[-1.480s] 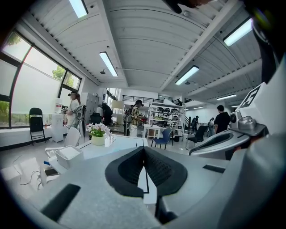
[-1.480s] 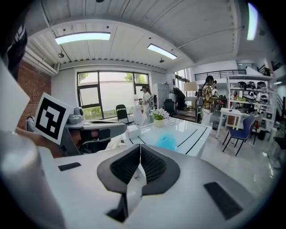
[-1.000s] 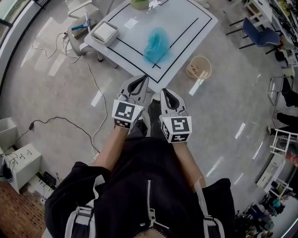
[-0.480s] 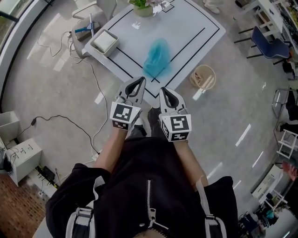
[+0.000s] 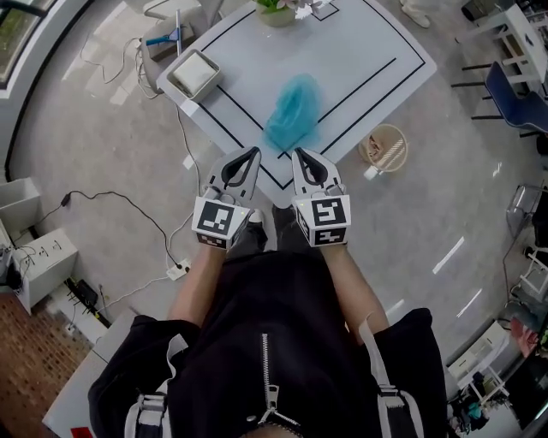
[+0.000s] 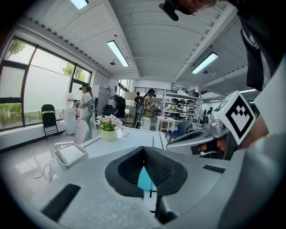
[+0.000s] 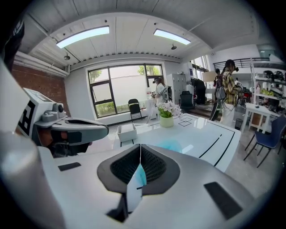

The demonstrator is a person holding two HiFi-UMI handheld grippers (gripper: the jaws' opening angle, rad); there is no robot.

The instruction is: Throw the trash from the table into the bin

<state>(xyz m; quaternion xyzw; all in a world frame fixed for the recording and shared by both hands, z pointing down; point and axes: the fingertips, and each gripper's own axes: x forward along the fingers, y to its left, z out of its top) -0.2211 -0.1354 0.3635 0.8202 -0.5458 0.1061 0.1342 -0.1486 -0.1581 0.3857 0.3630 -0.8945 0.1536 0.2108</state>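
A crumpled blue plastic bag (image 5: pixel 293 111) lies on the white table (image 5: pixel 360 43), near its closest corner. The round wicker bin (image 5: pixel 384 147) stands on the floor just right of that corner. My left gripper (image 5: pixel 254 152) and right gripper (image 5: pixel 296 154) are held side by side in front of the corner, short of the bag, both shut and empty. In the left gripper view the blue bag (image 6: pixel 145 179) shows through the gap under the closed jaws. From the right gripper view the bag (image 7: pixel 170 145) sits ahead on the tabletop.
A white square tray (image 5: pixel 194 74) sits at the table's left corner and a flower pot (image 5: pixel 278 10) at its far edge. Cables (image 5: pixel 128 214) run across the floor on the left. A blue chair (image 5: pixel 514 85) stands far right. People stand in the background.
Both grippers and the person have moved closer to the table's near corner. The blue bag and the bin now lie nearer the fingertips. Both grippers stay shut.
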